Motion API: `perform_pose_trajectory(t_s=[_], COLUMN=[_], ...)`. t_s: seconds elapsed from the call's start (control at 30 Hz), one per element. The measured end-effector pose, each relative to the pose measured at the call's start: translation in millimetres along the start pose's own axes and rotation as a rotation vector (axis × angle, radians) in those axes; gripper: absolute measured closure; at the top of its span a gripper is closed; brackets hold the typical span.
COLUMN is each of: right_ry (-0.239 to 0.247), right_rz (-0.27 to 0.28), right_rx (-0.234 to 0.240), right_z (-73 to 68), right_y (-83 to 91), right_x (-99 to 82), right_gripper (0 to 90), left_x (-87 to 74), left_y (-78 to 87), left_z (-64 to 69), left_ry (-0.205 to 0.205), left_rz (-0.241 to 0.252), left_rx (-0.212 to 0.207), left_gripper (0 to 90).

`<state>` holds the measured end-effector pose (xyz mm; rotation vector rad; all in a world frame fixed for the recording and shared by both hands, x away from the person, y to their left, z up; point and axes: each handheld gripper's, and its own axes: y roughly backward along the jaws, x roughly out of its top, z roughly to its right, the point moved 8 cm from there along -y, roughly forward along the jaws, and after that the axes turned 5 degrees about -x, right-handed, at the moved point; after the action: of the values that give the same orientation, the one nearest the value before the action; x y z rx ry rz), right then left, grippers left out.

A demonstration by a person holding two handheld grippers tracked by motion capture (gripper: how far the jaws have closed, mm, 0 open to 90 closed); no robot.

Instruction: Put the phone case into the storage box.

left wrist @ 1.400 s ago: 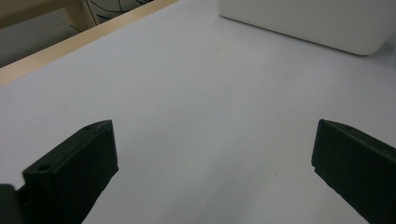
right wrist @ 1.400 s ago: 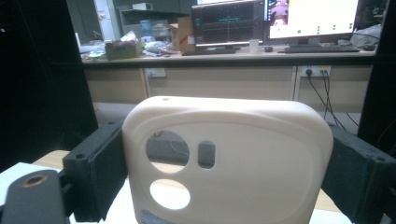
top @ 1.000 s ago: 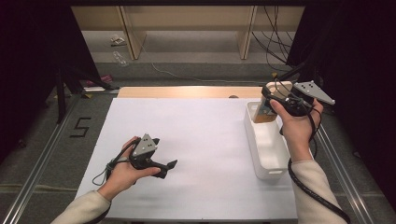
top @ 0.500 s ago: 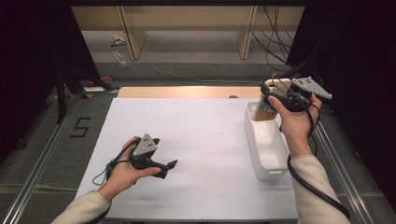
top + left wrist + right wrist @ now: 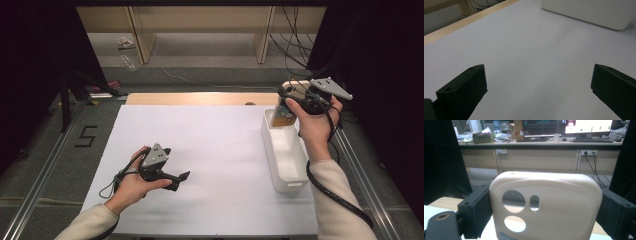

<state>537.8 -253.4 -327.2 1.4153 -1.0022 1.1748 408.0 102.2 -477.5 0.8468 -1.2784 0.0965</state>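
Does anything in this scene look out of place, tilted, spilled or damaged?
Nothing stands out. The right gripper holds a cream phone case above the far end of the white bin; the left gripper rests open on the white table.

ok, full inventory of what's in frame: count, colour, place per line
phone case: 1, cream, camera cutouts, clamped between right gripper's jaws above the bin's far end
bin: 1, white, oblong, right side of the sheet
sheet: 1, white, covers the tabletop
table edge: 1, light wood strip past the sheet's far side
floor marking "5": 1, black, left of the table
right gripper: 1, black, raised at far right, shut on the case
left gripper: 1, black, low over the sheet's near left, jaws open, nothing between
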Motion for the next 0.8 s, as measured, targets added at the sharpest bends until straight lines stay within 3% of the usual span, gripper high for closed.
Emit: perform_pose_trajectory(t_s=[0.8], right_ry=[-0.009], right_rz=[-0.015], right_rx=[-0.012], right_z=[3.7], right_y=[-13.1], right_x=[3.4], right_gripper=[12.3], left_x=[-0.3], left_y=[-0.6], left_z=[0.3], left_ry=[0.000], left_rz=[0.000], left_rx=[-0.002], left_gripper=[0.0])
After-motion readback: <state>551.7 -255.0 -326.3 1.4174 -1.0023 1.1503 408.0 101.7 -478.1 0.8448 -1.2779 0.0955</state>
